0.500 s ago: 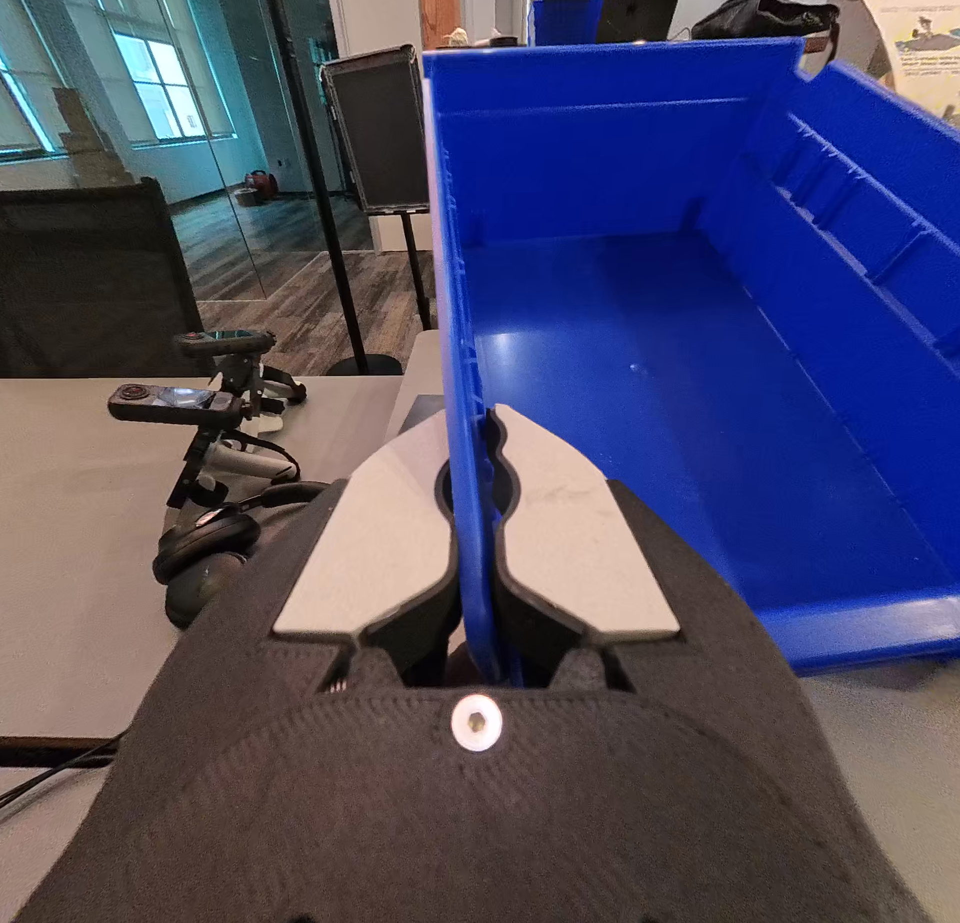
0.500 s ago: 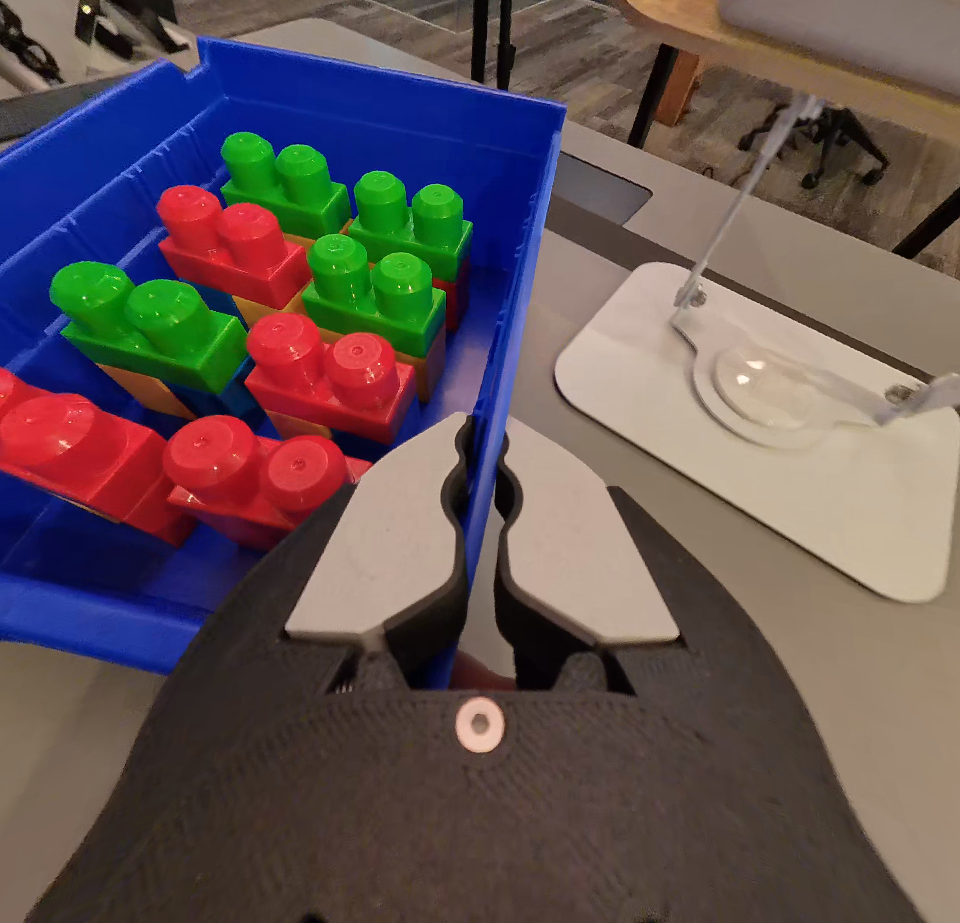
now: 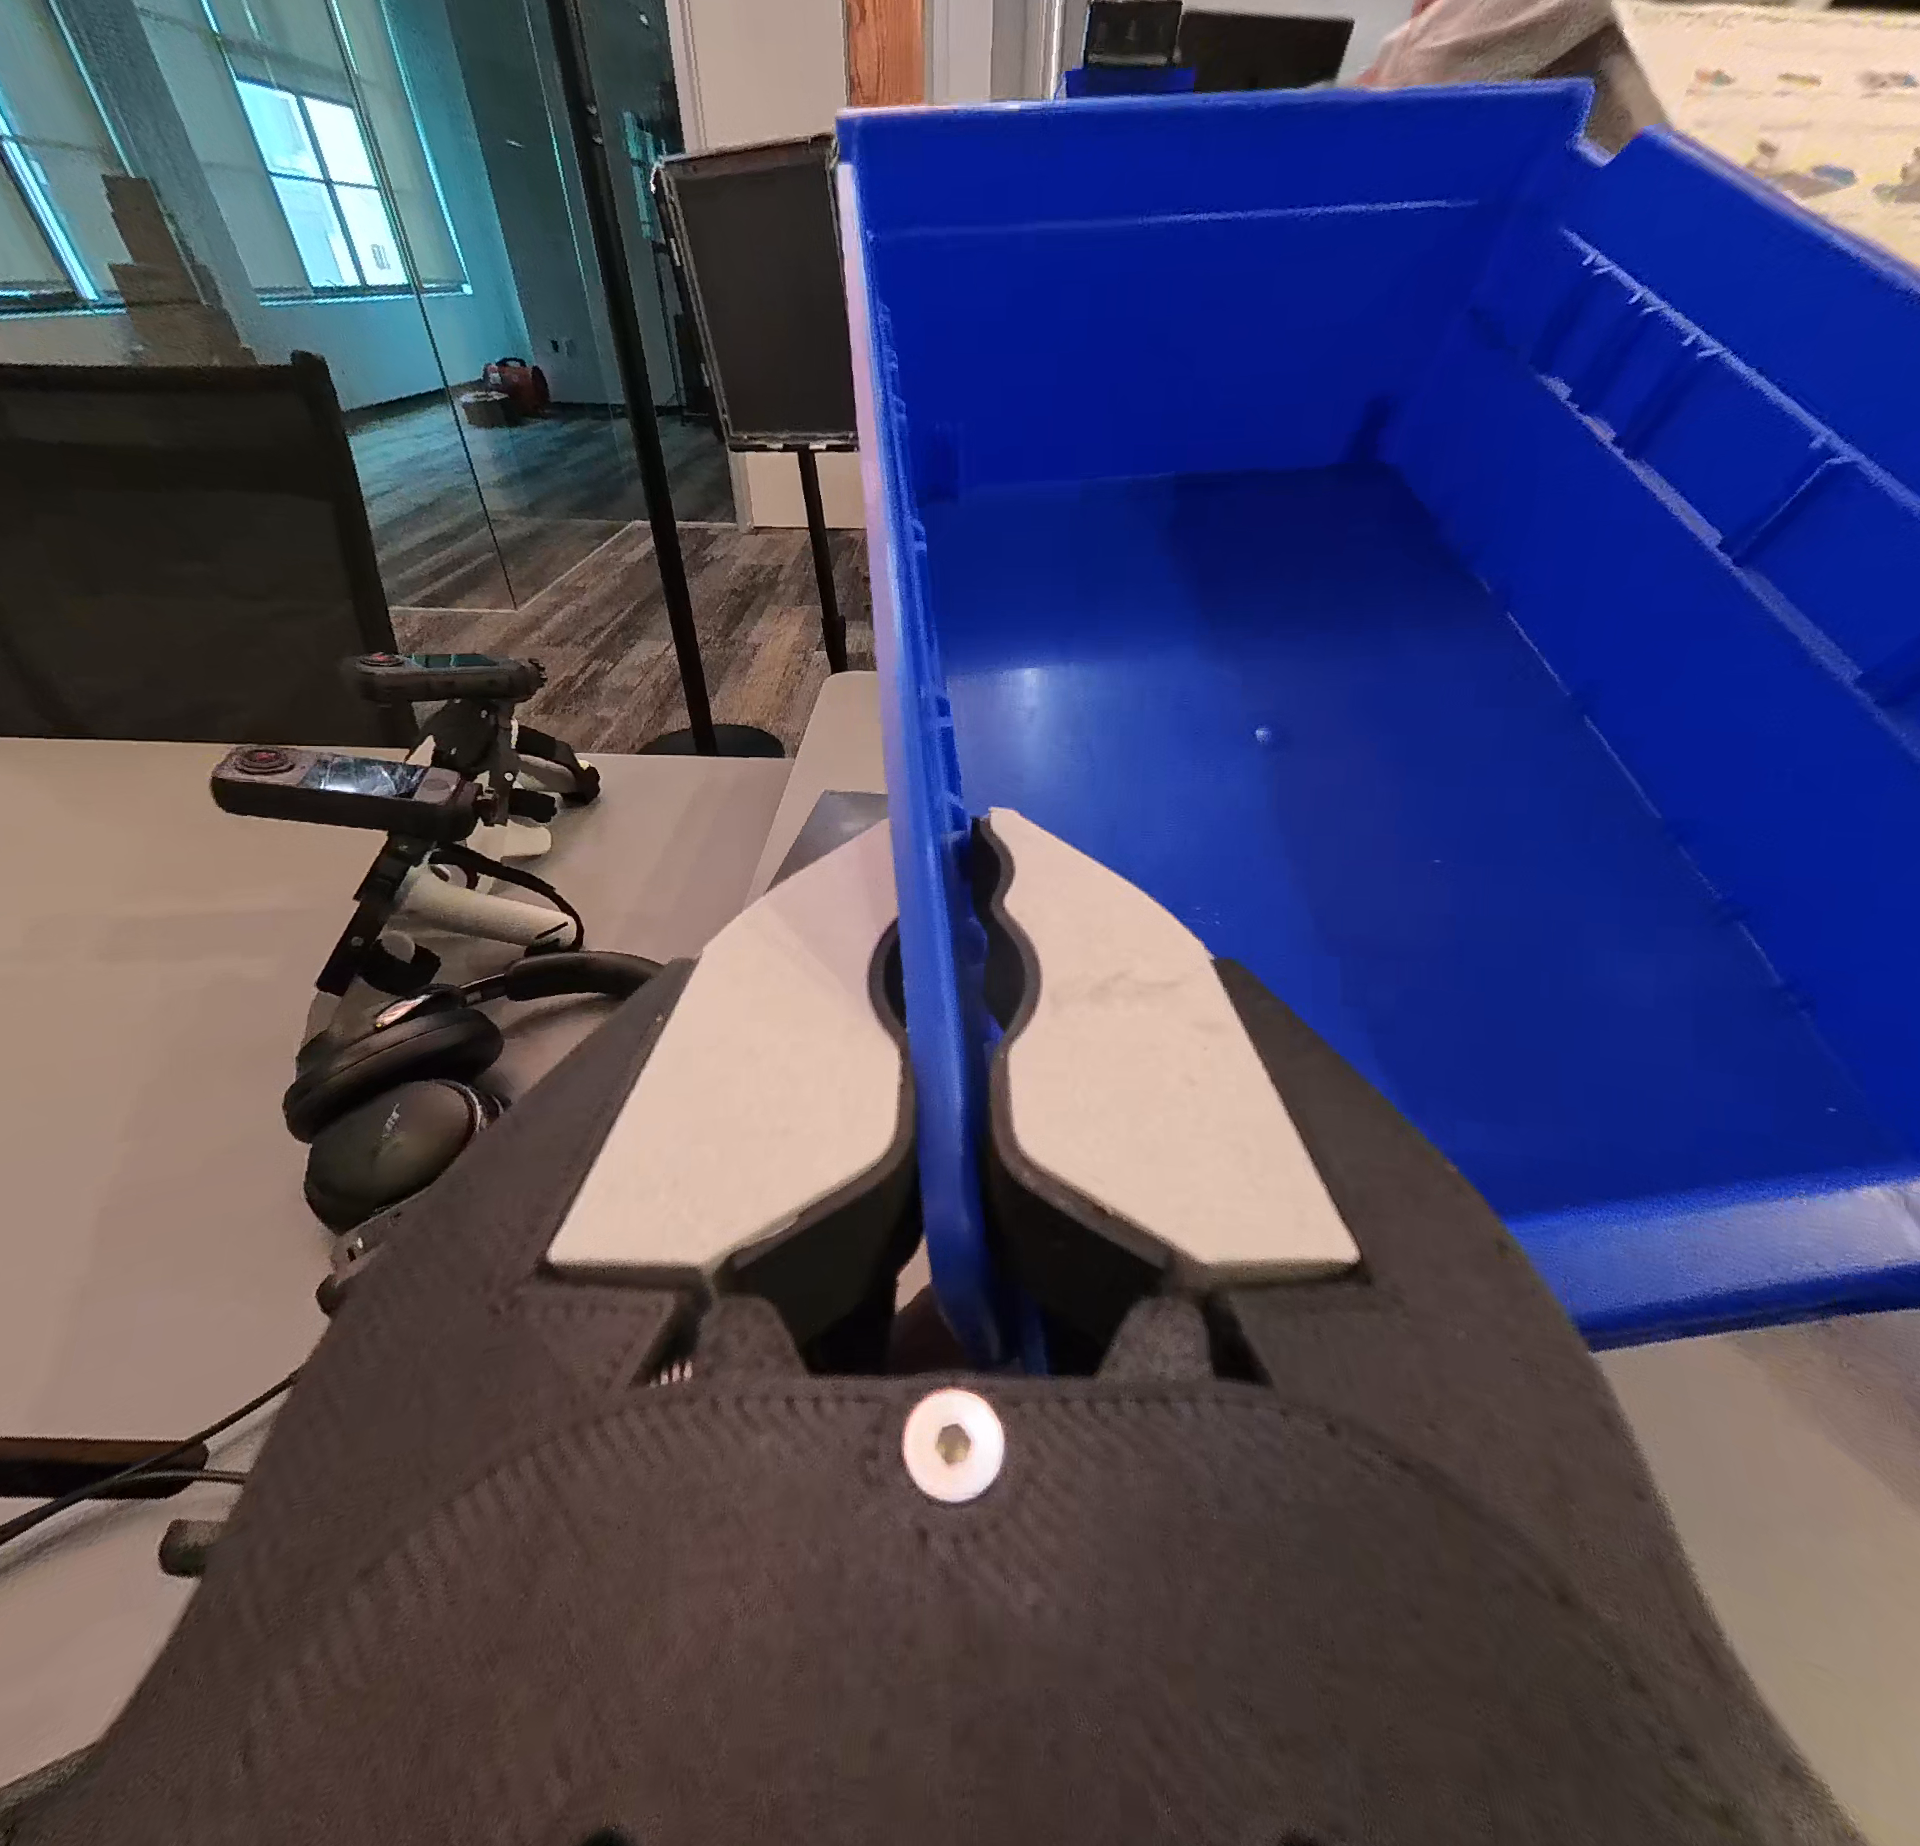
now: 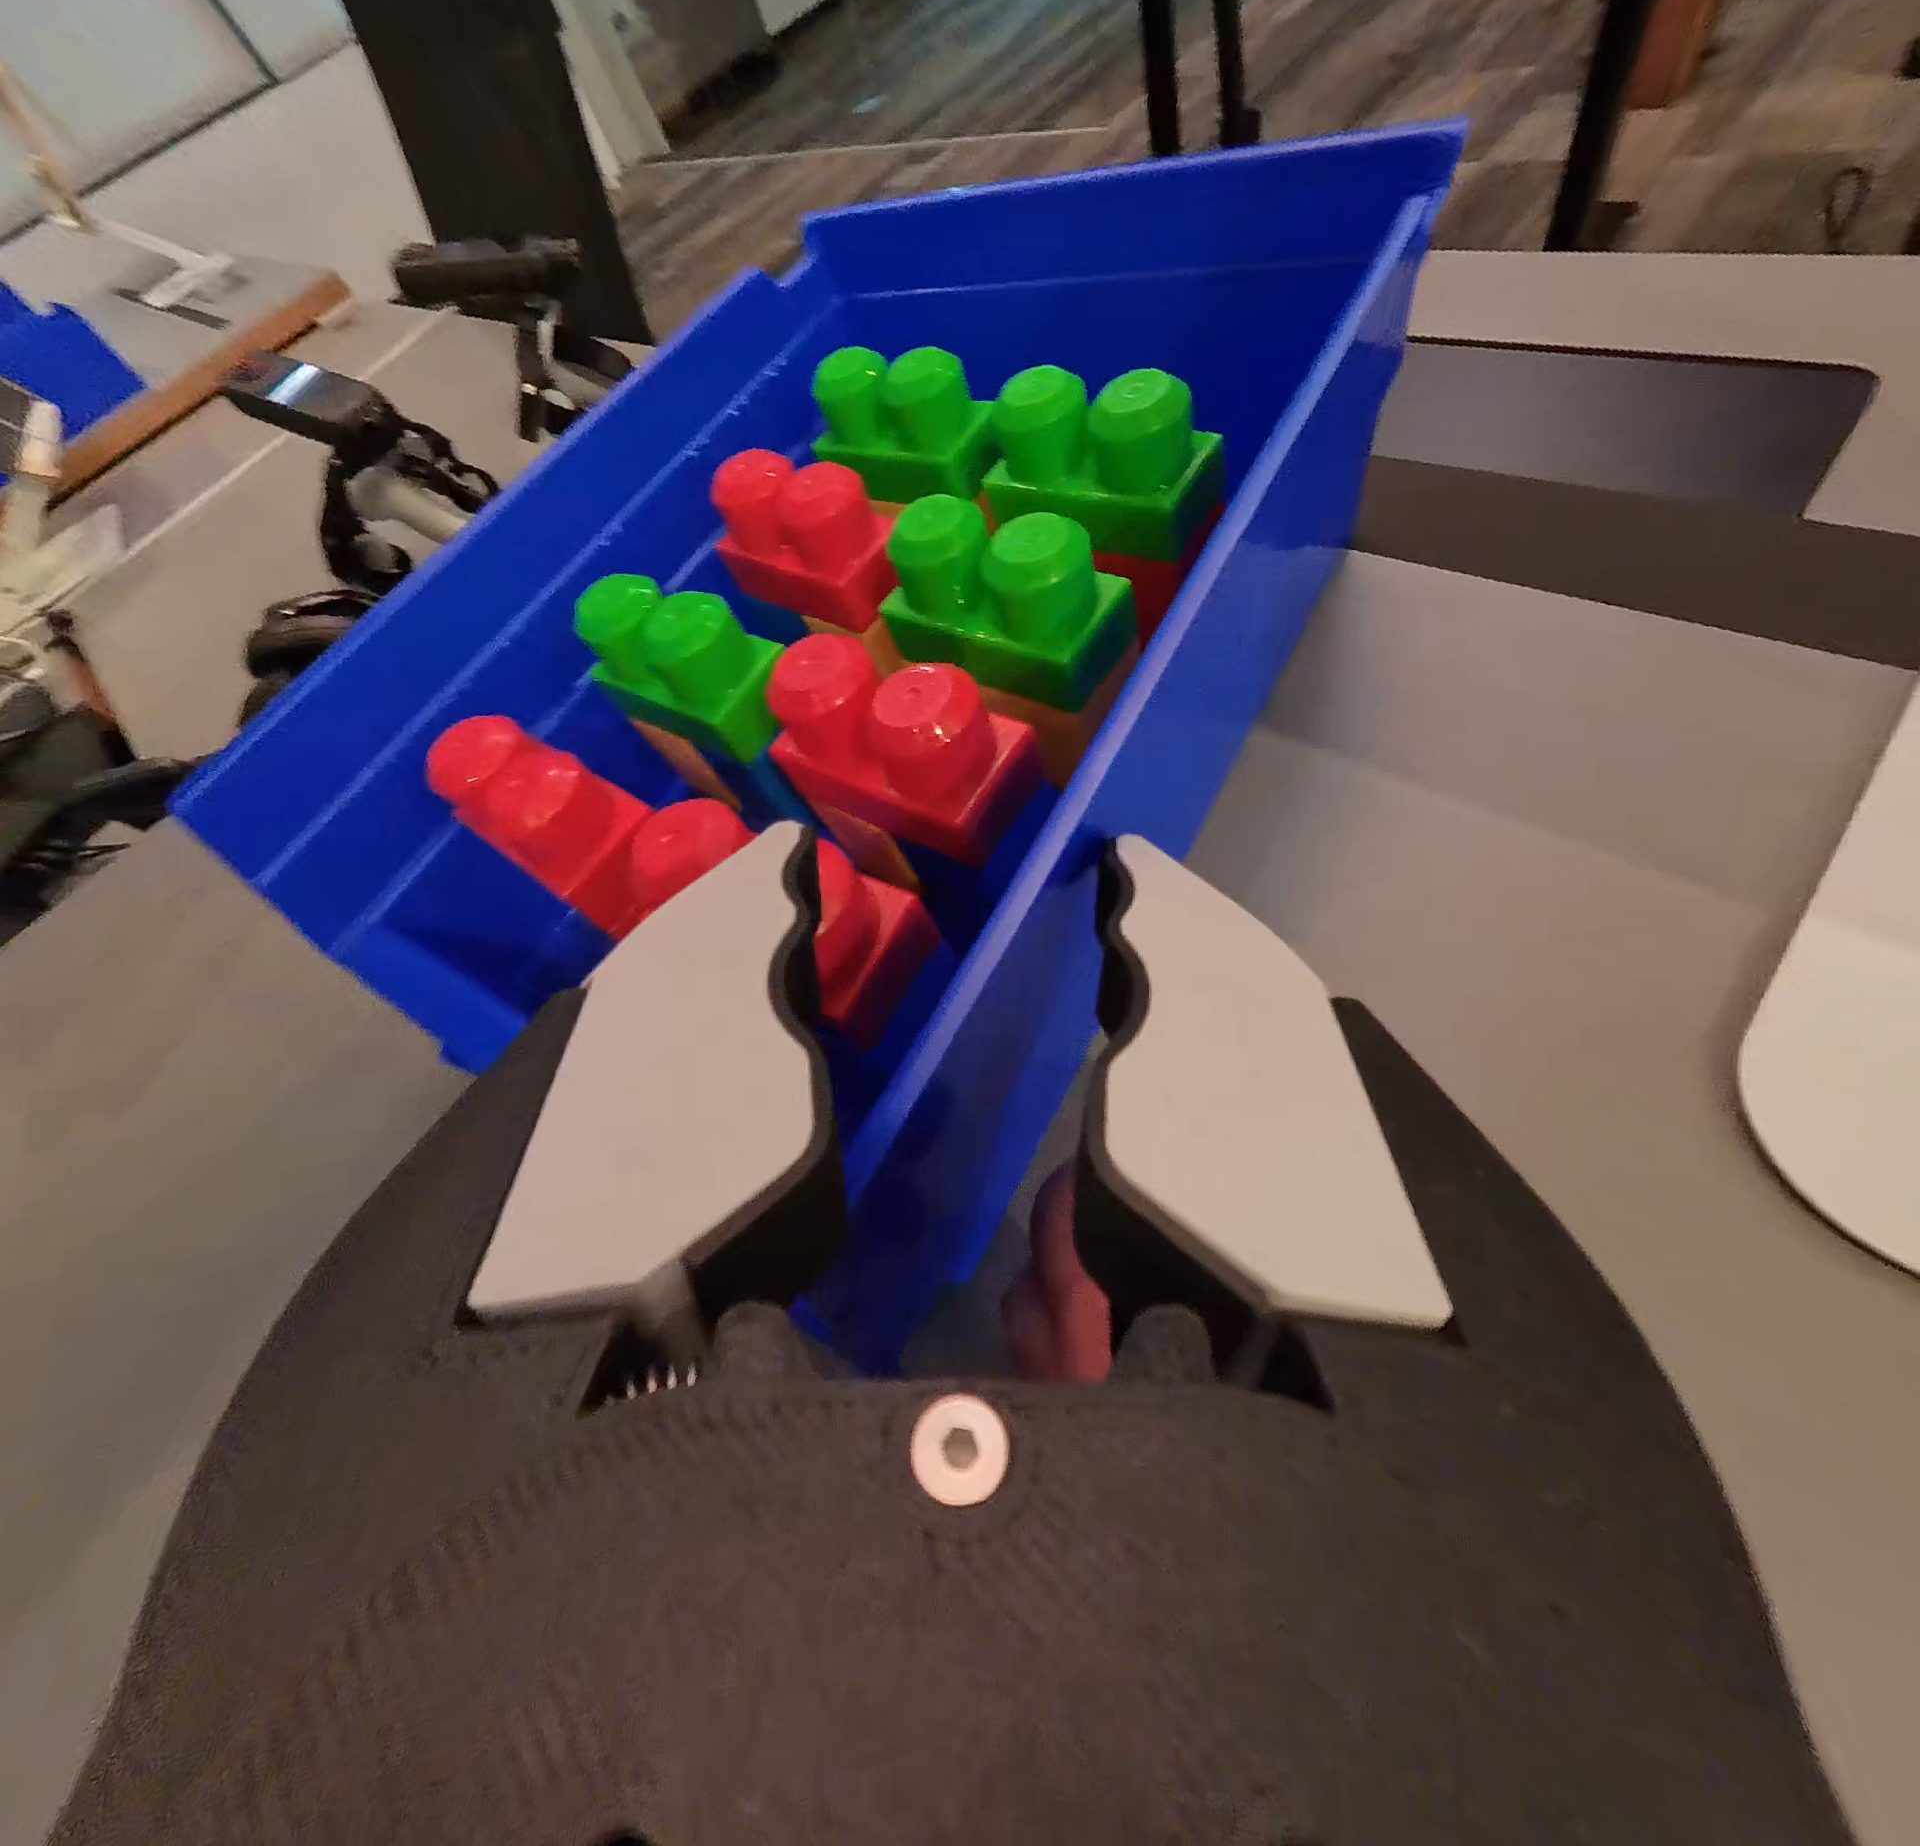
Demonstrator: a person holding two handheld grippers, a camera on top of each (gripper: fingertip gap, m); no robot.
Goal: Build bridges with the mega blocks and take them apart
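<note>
In the left wrist view my left gripper [image 3: 940, 835] is shut on the left wall of an empty blue bin [image 3: 1195, 290]. The wall runs up between the two pads, which press on it from both sides. In the right wrist view my right gripper [image 4: 961, 846] is open. It straddles the right wall of a second blue bin [image 4: 1288, 570], and its left pad stands well off the wall. This bin holds several stacks topped with green blocks [image 4: 1101, 446] and red blocks [image 4: 894, 736]. One red block [image 4: 862, 944] lies on its side right by the left fingertip.
Black headphones [image 3: 395, 1069] and small cameras on stands [image 3: 332, 788] sit on the grey table left of the empty bin. A black chair [image 3: 177, 549] stands behind them. A white base plate [image 4: 1849, 1069] lies to the right of the block bin. A person's sleeve [image 3: 1507, 9] shows behind. My hands' fingertips stand some 40 cm from each other.
My right gripper has opened and let go of the block bin's wall, and its view has swung to the left. My left gripper stays clamped on the empty bin's wall.
</note>
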